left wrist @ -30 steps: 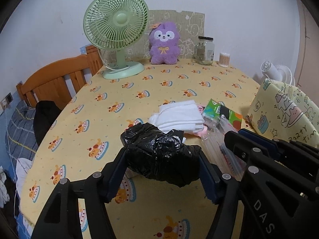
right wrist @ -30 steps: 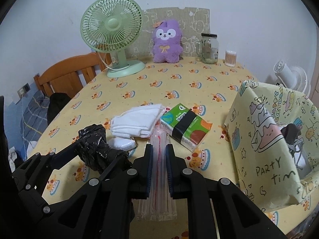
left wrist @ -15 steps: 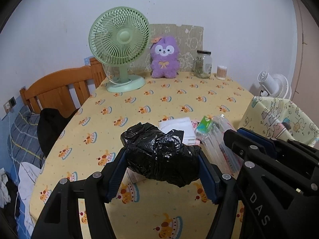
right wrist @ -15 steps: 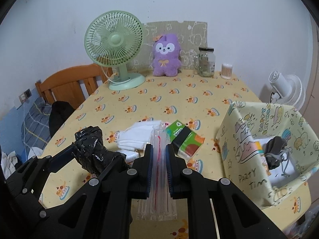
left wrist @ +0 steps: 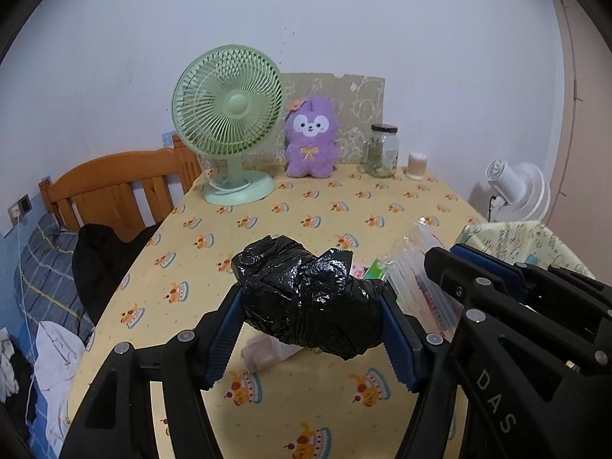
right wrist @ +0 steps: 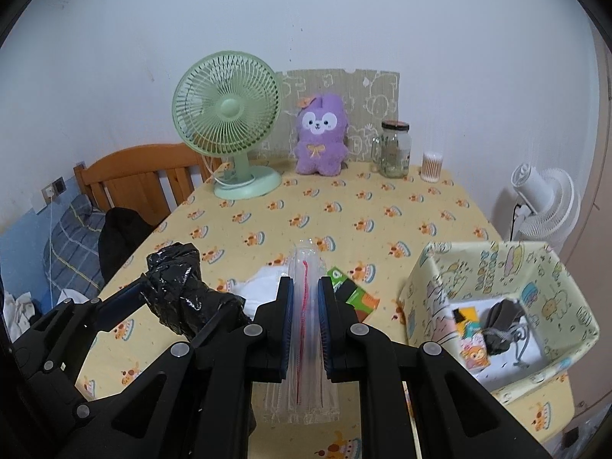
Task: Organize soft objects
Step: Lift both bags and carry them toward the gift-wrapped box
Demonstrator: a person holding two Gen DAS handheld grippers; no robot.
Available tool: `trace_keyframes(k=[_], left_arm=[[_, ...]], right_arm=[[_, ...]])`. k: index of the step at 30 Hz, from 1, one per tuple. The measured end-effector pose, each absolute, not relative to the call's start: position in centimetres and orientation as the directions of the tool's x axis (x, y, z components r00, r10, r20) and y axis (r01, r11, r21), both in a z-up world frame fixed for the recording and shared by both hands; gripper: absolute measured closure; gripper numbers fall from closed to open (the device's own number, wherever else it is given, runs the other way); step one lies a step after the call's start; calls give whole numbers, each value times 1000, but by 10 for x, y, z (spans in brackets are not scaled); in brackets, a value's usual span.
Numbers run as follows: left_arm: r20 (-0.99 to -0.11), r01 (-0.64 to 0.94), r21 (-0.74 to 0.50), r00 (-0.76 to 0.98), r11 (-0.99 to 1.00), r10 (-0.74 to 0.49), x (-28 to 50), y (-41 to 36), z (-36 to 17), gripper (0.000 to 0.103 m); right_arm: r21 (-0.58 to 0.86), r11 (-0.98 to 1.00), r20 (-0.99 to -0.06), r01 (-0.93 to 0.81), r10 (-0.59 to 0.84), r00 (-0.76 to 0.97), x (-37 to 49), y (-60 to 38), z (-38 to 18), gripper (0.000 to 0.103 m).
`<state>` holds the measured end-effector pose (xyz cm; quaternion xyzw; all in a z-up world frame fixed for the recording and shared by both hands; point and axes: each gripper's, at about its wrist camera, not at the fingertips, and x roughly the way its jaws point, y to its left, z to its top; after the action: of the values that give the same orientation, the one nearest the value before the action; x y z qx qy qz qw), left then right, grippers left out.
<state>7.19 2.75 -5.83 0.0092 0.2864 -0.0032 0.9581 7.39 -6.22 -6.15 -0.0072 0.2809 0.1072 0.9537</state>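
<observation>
Crumpled black plastic bag [left wrist: 311,302] sits clenched between the blue pads of the left claw [left wrist: 311,327], held up above the yellow cake-print table [left wrist: 306,206]. Beside it, the right claw [right wrist: 306,321] is clamped on a clear zip pouch [right wrist: 304,344] with a red seal line, which stands up between its fingers and hangs down below them. Under the two claws, on the table, lie a folded white cloth [right wrist: 260,283] and a green and orange tissue pack [right wrist: 354,292]. A patterned fabric box [right wrist: 432,279] stands to the right at the table's edge, holding a grey drawstring pouch [right wrist: 501,325] and a small colourful packet [right wrist: 472,340]. At the far end stand a green fan [right wrist: 227,114] and a purple plush [right wrist: 321,134].
</observation>
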Motion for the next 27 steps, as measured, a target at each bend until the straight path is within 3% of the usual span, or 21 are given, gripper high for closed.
trace_keyframes(k=[27], left_arm=[[-490,81,15,869,997,-64,75,-31,-30,33]], right_arm=[[26,988,-483,-154,147,863,69,-116,-31,88]])
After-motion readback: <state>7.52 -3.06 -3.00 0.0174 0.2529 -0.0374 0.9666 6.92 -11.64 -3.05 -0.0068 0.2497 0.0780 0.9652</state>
